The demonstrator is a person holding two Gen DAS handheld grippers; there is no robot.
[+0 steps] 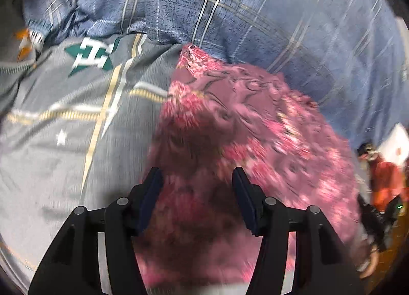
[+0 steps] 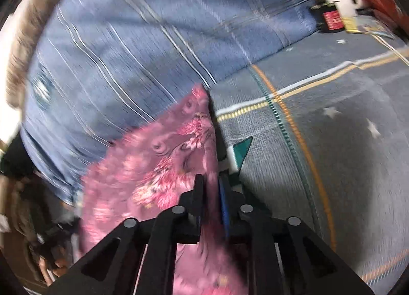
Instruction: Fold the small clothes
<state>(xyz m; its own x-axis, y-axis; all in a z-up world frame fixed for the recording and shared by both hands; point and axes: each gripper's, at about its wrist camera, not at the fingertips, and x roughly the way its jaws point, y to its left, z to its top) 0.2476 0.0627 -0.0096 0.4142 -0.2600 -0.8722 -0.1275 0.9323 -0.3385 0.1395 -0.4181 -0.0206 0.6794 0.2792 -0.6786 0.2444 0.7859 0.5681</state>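
Left wrist view first: the left hand-held gripper (image 1: 196,198) hangs with its jaws about half open over the pink floral cloth garment (image 1: 230,129); the fabric fills the gap between the dark pads, yet neither pad clearly presses on it, and the blur leaves contact uncertain; the garment spreads across the grey bedsheet with star and stripe print (image 1: 51,141), its far corner reaching the blue plaid quilt (image 1: 255,14) bunched behind. Over to the right wrist view: the right hand-held gripper (image 2: 211,192) stands nearly closed, jaws narrow, with a strip of the same pink garment (image 2: 158,162) running between the pads; the cloth drapes off to the left of the fingers; beside it lie the grey sheet (image 2: 332,141) and the blue quilt (image 2: 127,39); everything is smeared with motion blur.
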